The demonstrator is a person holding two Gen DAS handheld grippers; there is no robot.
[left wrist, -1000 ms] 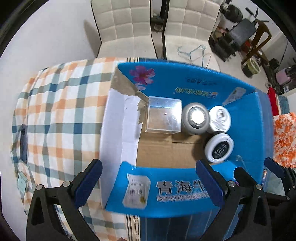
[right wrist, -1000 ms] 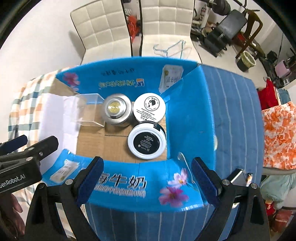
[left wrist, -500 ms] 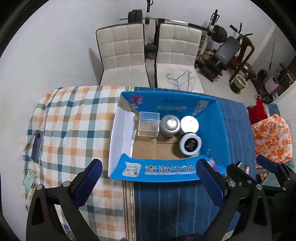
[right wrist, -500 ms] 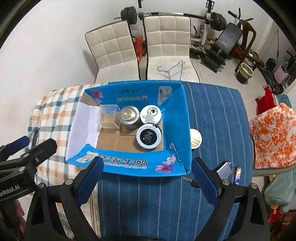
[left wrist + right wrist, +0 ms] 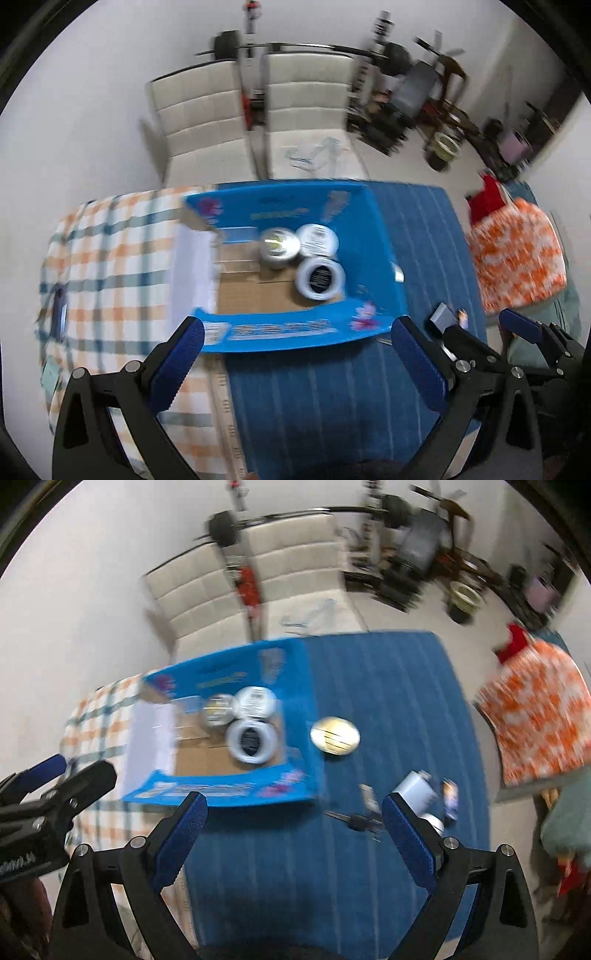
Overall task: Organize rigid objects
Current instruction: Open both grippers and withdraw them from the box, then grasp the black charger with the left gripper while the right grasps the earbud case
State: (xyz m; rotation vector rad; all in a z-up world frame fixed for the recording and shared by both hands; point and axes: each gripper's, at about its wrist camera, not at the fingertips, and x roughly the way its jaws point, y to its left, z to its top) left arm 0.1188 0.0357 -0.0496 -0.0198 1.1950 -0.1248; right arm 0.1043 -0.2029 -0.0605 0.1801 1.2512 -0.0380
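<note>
An open blue cardboard box (image 5: 295, 332) (image 5: 221, 794) stands on the table. Inside it are a silver tin (image 5: 279, 245) (image 5: 218, 710), a white-lidded jar (image 5: 317, 240) (image 5: 255, 702) and a black-lidded jar (image 5: 320, 277) (image 5: 252, 740). A round gold tin (image 5: 335, 735) lies on the blue cloth right of the box. A grey cylinder (image 5: 415, 788), a small bottle (image 5: 450, 799) and keys (image 5: 356, 821) lie near my right gripper (image 5: 293, 836). My left gripper (image 5: 295, 363) is open and empty in front of the box. My right gripper is open and empty too.
A checked cloth (image 5: 110, 258) covers the table's left part, a blue striped cloth (image 5: 369, 867) the right. A dark phone (image 5: 59, 314) lies at the far left. Two white chairs (image 5: 207, 122) stand behind the table. An orange patterned cloth (image 5: 539, 716) is at the right.
Both grippers have pulled back and up from the box, then swung right. The gold tin and the small items on the blue cloth have come into view. Both views are now blurred.
</note>
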